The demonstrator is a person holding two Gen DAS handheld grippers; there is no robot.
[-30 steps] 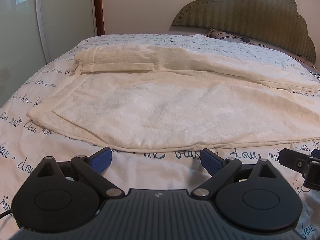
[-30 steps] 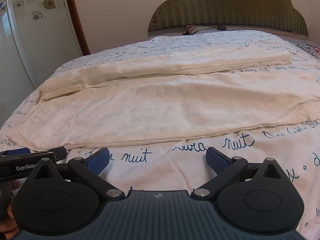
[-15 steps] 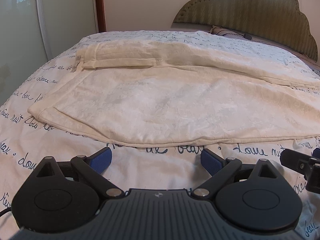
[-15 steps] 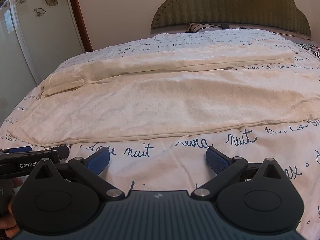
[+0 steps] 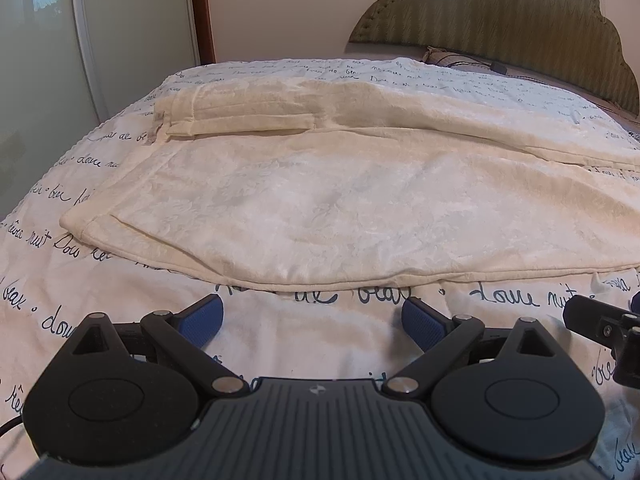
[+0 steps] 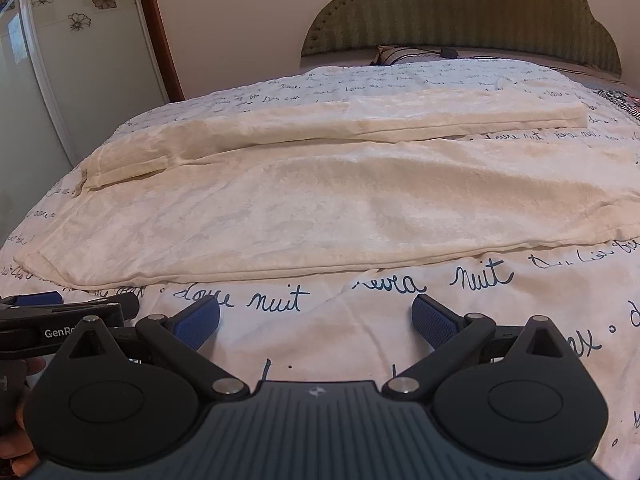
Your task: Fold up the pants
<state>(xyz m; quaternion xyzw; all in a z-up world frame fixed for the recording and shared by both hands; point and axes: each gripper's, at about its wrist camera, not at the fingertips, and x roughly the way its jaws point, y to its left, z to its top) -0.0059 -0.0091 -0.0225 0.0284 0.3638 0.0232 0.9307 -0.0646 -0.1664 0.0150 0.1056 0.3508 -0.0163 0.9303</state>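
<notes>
Left gripper (image 5: 312, 322): black linkage arms, blue ribbed pads, jaws spread wide, nothing between them. It sits low over the white bedspread with dark blue cursive lettering (image 5: 120, 344). The pads are just short of the near hem of the cream textured fabric pants (image 5: 340, 208), not touching it.

Right gripper (image 6: 316, 322): same build, jaws also wide apart and holding nothing. Bare bedspread (image 6: 320, 340) shows between its pads, and the pants (image 6: 320, 216) start a little further ahead of it.

The grippers are side by side. The right one's tip shows at the right edge of the left view (image 5: 600, 320), and the left one's body with a "GenRo" label shows at the left edge of the right view (image 6: 68, 320).

The pants lie flat across the bed. The waistband end (image 5: 80, 224) is to the left, ahead-left of the left gripper. The legs run right; the near leg runs out of the right view's frame. The far leg (image 6: 440, 120) lies as a narrower folded strip behind the near one, with its cuff at far right.

Beyond the pants are a green scalloped upholstered headboard (image 6: 460, 12) and a pale wardrobe door with flower decals (image 6: 80, 40) on the left.
</notes>
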